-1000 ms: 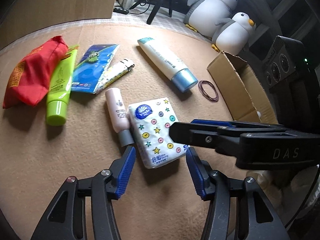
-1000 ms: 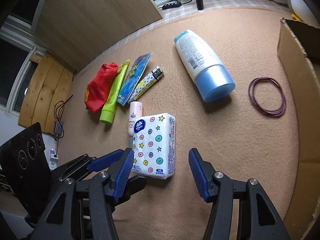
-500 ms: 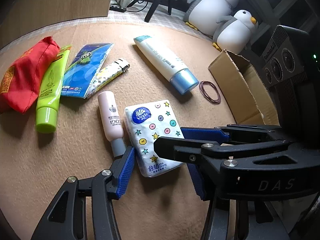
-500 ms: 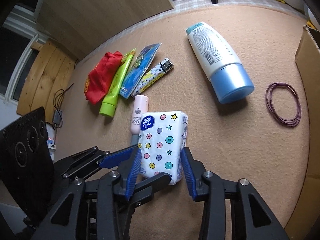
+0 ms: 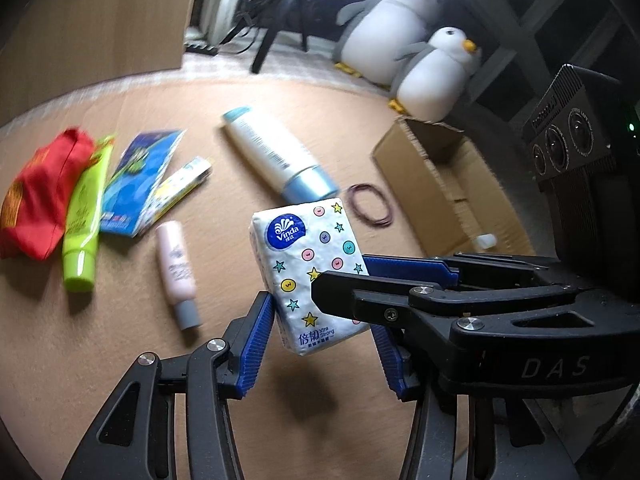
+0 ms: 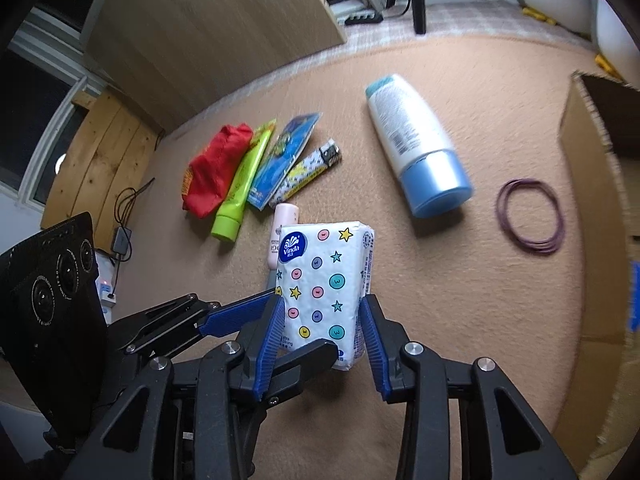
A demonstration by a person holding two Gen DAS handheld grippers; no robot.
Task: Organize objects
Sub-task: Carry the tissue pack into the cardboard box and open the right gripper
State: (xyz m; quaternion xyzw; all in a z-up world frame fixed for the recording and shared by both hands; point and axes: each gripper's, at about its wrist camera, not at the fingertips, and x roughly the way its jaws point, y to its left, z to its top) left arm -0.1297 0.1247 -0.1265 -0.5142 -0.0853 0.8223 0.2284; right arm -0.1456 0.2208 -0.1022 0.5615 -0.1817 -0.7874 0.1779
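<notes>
White plastic wrap printed with coloured stars and round smiley dots covers the Vinda tissue pack [image 6: 326,286], with a blue brand badge at its far end; we see it at the lower centre of the right wrist view and at the centre of the left wrist view. Our right gripper [image 6: 322,334] has its blue pads pressed on the pack's two long sides near its lower end, and it appears lifted off the tan carpet [image 6: 460,300]. Our left gripper [image 5: 326,350] stands partly open around the pack's lower end: the left pad looks to be at its edge, but we cannot tell contact on the other side, hidden behind the right gripper. The pack's long axis runs up the frame, badge end toward the blue-capped lotion bottle [image 6: 416,144], tilted slightly left in the left wrist view.
</notes>
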